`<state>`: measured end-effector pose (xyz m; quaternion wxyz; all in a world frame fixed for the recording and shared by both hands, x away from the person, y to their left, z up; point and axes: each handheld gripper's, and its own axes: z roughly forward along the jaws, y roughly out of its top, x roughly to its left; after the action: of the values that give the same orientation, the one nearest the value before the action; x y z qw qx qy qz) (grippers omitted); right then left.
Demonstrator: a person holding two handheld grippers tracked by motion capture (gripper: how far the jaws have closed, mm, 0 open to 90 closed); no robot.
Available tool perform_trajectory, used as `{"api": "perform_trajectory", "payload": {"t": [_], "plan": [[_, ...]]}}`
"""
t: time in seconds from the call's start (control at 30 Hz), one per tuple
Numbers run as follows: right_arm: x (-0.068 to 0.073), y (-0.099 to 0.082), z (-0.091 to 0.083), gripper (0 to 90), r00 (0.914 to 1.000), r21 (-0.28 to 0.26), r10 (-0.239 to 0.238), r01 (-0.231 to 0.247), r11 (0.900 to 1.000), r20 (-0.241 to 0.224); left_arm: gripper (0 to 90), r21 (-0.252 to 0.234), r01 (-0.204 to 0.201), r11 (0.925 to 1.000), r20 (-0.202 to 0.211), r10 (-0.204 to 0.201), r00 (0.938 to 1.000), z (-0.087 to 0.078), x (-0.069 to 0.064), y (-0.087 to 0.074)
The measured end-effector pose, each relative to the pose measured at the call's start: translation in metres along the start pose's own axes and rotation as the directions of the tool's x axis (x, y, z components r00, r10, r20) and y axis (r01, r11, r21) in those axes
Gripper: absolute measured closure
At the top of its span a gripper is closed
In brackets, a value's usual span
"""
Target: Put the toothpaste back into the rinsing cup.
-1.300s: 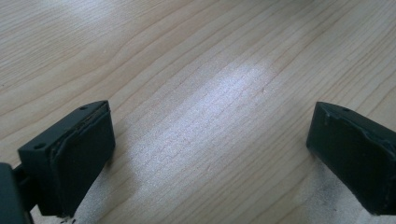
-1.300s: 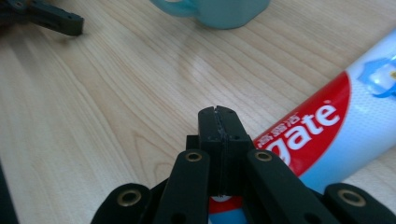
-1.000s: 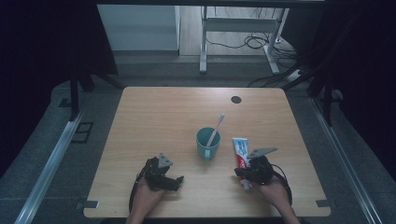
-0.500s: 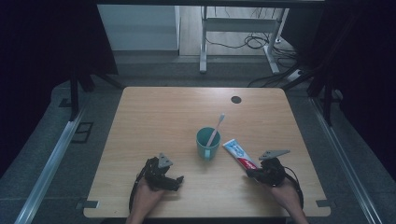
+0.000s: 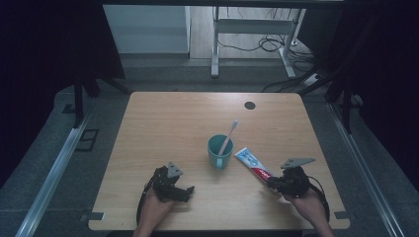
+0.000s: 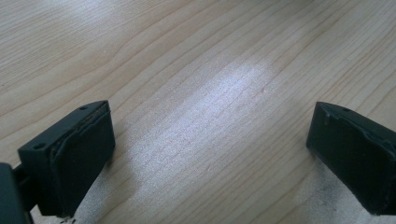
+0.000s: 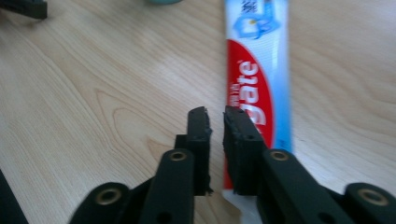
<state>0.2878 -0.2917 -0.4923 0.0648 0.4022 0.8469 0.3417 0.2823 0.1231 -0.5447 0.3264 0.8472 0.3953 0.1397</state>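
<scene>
A red, white and blue toothpaste tube point(image 5: 252, 164) lies slantwise on the wooden table point(image 5: 168, 123), just right of a teal cup point(image 5: 220, 152) that holds a toothbrush point(image 5: 228, 134). My right gripper point(image 5: 272, 183) rests at the tube's near end. In the right gripper view its jaws point(image 7: 215, 119) have just been opening and stand a narrow gap apart. Only bare wood shows between them, and the tube point(image 7: 258, 70) lies flat under the right-hand jaw. My left gripper point(image 5: 186, 190) sits on the table at the front left, wide open point(image 6: 210, 135) over bare wood.
A small round black hole point(image 5: 249, 105) marks the table's far right part. Beyond the far edge stand metal frame legs point(image 5: 215, 49) and loose cables on the floor. The cup's rim point(image 7: 163, 1) and part of the other gripper point(image 7: 23, 7) edge the right gripper view.
My right hand has slid to the right and the tube has swung from nearly straight to slanted beside the cup. The left hand has stayed put.
</scene>
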Motion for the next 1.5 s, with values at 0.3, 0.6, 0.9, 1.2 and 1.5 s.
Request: {"api": "perform_trajectory", "payload": {"t": [0.3,0.6,0.9,1.2,1.5], "plan": [[-0.009,-0.002,-0.012,54.8,0.9970,0.066,0.014,-0.019,0.9976,0.076,1.2,0.001,0.000,1.0000,-0.001,0.000,1.0000,0.000,0.000,0.000],[-0.008,0.008,-0.004,49.9,0.9971,0.118,0.005,-0.014,0.9929,0.077,1.2,0.002,-0.001,1.0000,0.000,0.001,1.0000,0.000,0.000,0.000],[-0.008,0.024,0.010,45.4,0.9978,0.210,-0.012,-0.002,0.9778,0.065,1.2,0.000,0.004,1.0000,0.001,-0.004,1.0000,0.000,0.000,0.000],[-0.008,0.039,0.028,43.8,0.9967,0.315,-0.030,0.005,0.9492,0.076,1.2,0.003,0.002,1.0000,0.000,-0.002,1.0000,0.000,0.000,0.000],[-0.010,0.057,0.043,43.6,0.9963,0.420,-0.035,-0.001,0.9075,0.078,1.2,0.003,0.002,1.0000,0.000,-0.002,1.0000,0.000,0.000,0.000]]}}
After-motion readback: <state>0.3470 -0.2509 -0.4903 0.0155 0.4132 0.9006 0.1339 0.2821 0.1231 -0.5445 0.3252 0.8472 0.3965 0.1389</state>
